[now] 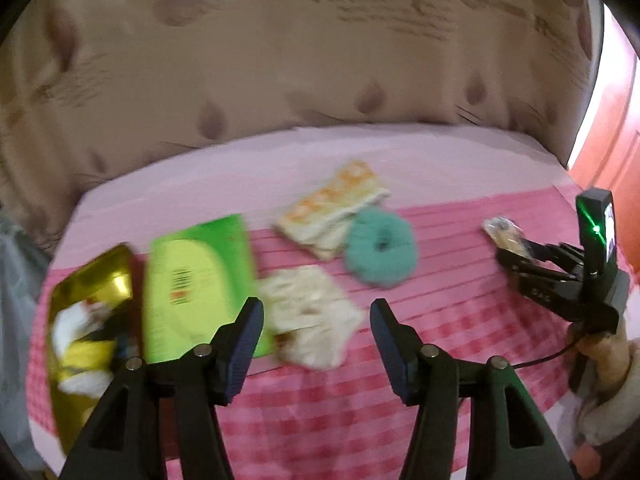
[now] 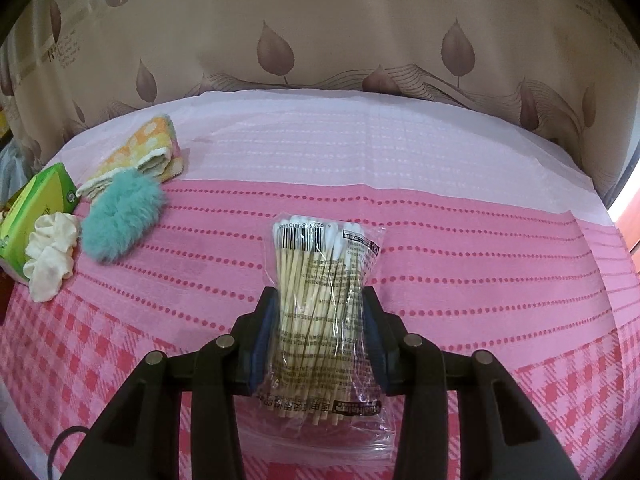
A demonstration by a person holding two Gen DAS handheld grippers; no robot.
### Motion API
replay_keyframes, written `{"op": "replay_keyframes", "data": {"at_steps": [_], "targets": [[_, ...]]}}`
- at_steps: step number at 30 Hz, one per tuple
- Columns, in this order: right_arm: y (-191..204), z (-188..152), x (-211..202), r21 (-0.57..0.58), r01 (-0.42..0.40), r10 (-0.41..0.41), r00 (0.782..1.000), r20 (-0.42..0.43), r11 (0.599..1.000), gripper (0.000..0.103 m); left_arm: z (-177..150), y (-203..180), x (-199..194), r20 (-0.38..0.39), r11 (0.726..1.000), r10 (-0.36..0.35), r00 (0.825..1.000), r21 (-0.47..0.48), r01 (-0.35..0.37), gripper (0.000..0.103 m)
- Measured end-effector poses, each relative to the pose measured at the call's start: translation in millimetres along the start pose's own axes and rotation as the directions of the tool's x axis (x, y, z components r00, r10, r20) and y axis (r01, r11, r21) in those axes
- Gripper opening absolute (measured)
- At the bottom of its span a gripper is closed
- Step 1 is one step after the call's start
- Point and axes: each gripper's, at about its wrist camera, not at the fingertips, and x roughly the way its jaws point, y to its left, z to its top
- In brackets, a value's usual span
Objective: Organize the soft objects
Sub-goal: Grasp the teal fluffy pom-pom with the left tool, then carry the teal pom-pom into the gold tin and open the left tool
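Left wrist view: left gripper (image 1: 316, 344) spread wide, empty, above the cream scrunchie (image 1: 310, 318); probably the next pick, needing a descent. Green box (image 1: 200, 280) touches it, gold tin (image 1: 94, 320) beyond. Right wrist view: right gripper (image 2: 320, 344) clamps the cotton-swab bag (image 2: 322, 280) over the pink cloth (image 2: 480, 280); teal scrunchie (image 2: 120, 222), folded towel (image 2: 140, 152) well left.

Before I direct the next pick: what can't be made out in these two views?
- Gold tin contents, left wrist view: motion blur.
- Green box label: blurred there, cut by the edge in the right wrist view.
- Cotton swab bag bottom: hidden behind the right gripper.
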Motion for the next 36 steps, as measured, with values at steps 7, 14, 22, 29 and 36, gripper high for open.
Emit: {"op": "replay_keyframes", "data": {"at_steps": [7, 14, 22, 29, 36], "targets": [[-1.9, 0.9, 0.0, 0.008, -0.017, 0.017, 1.0, 0.001, 1.0, 0.04, 22.7, -41.8, 45.0, -0.09, 0.995, -0.093, 0.992, 0.027, 0.095, 0.057], [0.3, 2.2, 0.9, 0.009, -0.024, 0.024, 1.0, 0.001, 1.0, 0.042, 38.0, -65.8, 82.6, -0.125, 0.995, -0.075, 0.989, 0.053, 0.082, 0.057], [-0.2, 1.7, -1.6, 0.009, -0.03, 0.03, 1.0, -0.007, 1.0, 0.044, 51.3, -62.9, 128.9, -0.19, 1.0, -0.017, 0.982, 0.004, 0.018, 0.057], [-0.5, 2.4, -3.7, 0.009, -0.035, 0.035, 0.999, -0.008, 0.999, 0.046, 51.3, -48.3, 143.8, -0.191, 0.995, -0.069, 0.979, -0.087, 0.053, 0.057], [-0.5, 2.3, -4.1, 0.008, -0.034, 0.034, 0.999, -0.008, 0.999, 0.046, 46.8, -43.1, 134.4, -0.194, 0.992, -0.1, 0.976, -0.099, 0.082, 0.024]]}}
